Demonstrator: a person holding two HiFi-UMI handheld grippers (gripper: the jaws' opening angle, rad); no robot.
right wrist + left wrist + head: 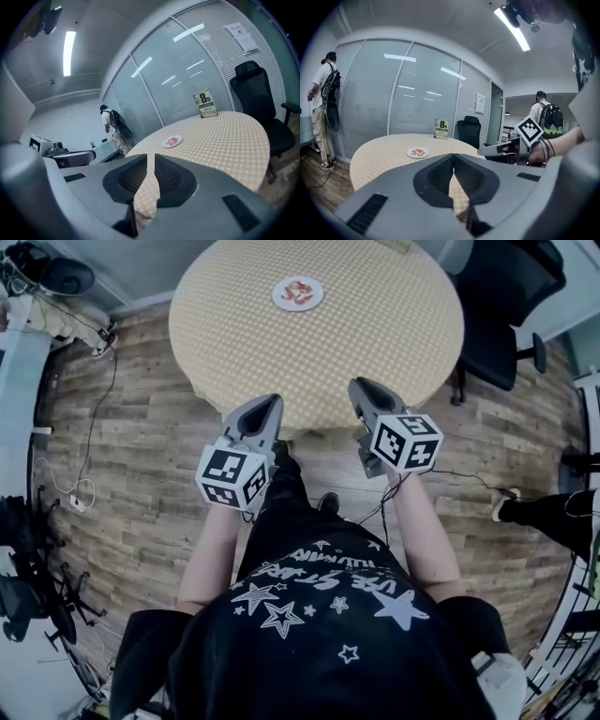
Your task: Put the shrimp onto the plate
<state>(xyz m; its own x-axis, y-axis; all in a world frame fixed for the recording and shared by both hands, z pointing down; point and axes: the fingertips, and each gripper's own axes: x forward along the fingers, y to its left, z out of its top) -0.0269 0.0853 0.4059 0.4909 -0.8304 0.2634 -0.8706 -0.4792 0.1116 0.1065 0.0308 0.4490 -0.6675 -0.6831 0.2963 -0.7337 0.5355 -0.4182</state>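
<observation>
On the round table (375, 329), under its yellow checked cloth, a small white plate (277, 296) sits toward the far side of the top. The shrimp (298, 292) lie on the plate as an orange-pink heap. From the left gripper view the plate (410, 153) and its shrimp (419, 152) show well beyond the jaws, and a green-and-white sign card (441, 129) stands at the table's far edge. The right gripper view has the same plate (165, 143), shrimp (173, 140) and card (206, 104).

Both grippers hang at the table's near edge, well apart from the plate. The left gripper (270, 401) points at the table with its jaws together, the tips meeting and nothing between them (453, 157). The right gripper (361, 385) is beside it at the same edge. Its jaws stand a narrow slit apart and hold nothing, so only checked cloth shows through the gap (150, 157).

A black office chair (497, 324) stands beside the table's right side, on the wooden plank floor (141, 456). Past the table's left side, a person with a backpack (326, 93) stands by the frosted glass wall. A second person with a backpack (543, 115) stands far off, beyond the table's right side.
</observation>
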